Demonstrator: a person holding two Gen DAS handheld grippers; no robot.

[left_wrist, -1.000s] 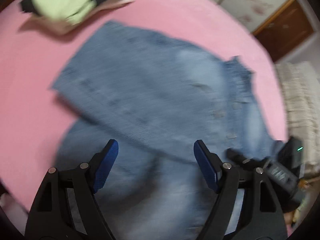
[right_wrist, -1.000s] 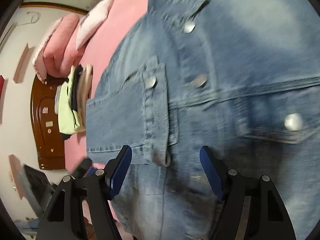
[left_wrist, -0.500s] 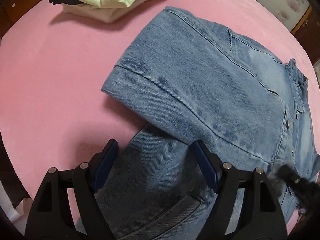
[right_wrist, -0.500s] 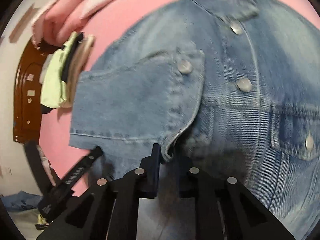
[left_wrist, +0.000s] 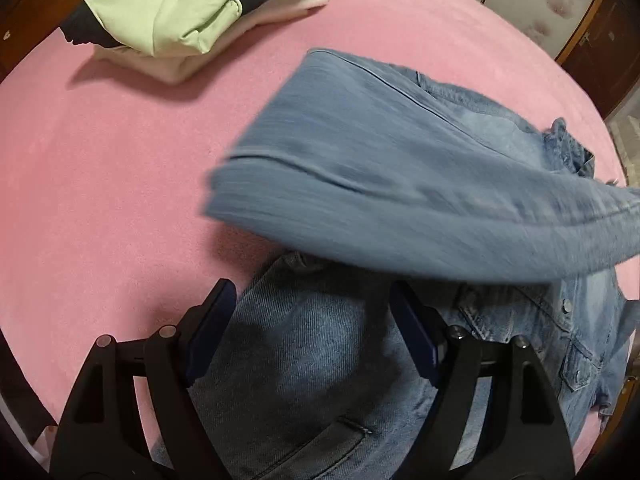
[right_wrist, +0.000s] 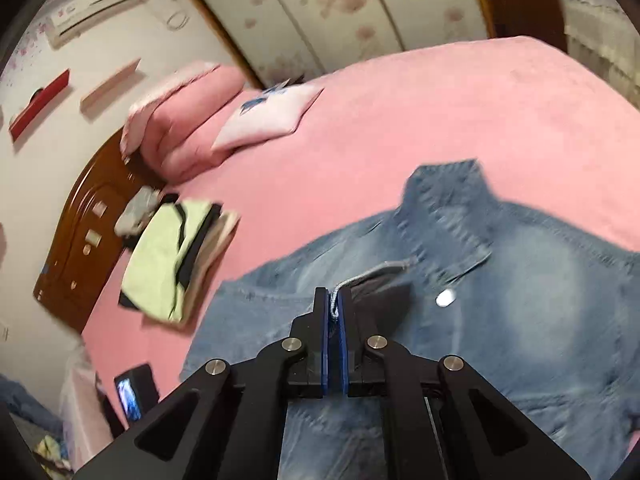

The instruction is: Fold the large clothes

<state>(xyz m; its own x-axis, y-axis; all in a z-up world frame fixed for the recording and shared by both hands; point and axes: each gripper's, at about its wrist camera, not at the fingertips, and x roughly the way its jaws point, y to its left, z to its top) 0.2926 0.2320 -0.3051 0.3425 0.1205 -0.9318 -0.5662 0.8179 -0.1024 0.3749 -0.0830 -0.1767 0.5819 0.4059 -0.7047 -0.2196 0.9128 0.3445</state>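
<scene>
A blue denim jacket point(left_wrist: 304, 360) lies on the pink bed point(left_wrist: 120, 184). My left gripper point(left_wrist: 312, 332) is open and empty, low over the jacket's lower body. One folded denim sleeve point(left_wrist: 380, 188) is lifted off the jacket and blurred, stretching to the right. My right gripper point(right_wrist: 333, 312) is shut on the denim edge of that sleeve and holds it above the jacket point(right_wrist: 520, 320), whose collar point(right_wrist: 448, 196) and a metal button point(right_wrist: 445, 298) show below.
A stack of folded clothes with a light green top point(left_wrist: 172, 12) sits at the bed's far left; it also shows in the right wrist view point(right_wrist: 176, 256). Pink pillows point(right_wrist: 184, 120) lie by the wooden headboard point(right_wrist: 80, 248). A small lit screen point(right_wrist: 130, 394) stands beside the bed.
My right gripper closed on the sleeve's edge and lifted it up off the jacket. The sleeve now hangs raised across the left wrist view. My left gripper stayed open over the jacket.
</scene>
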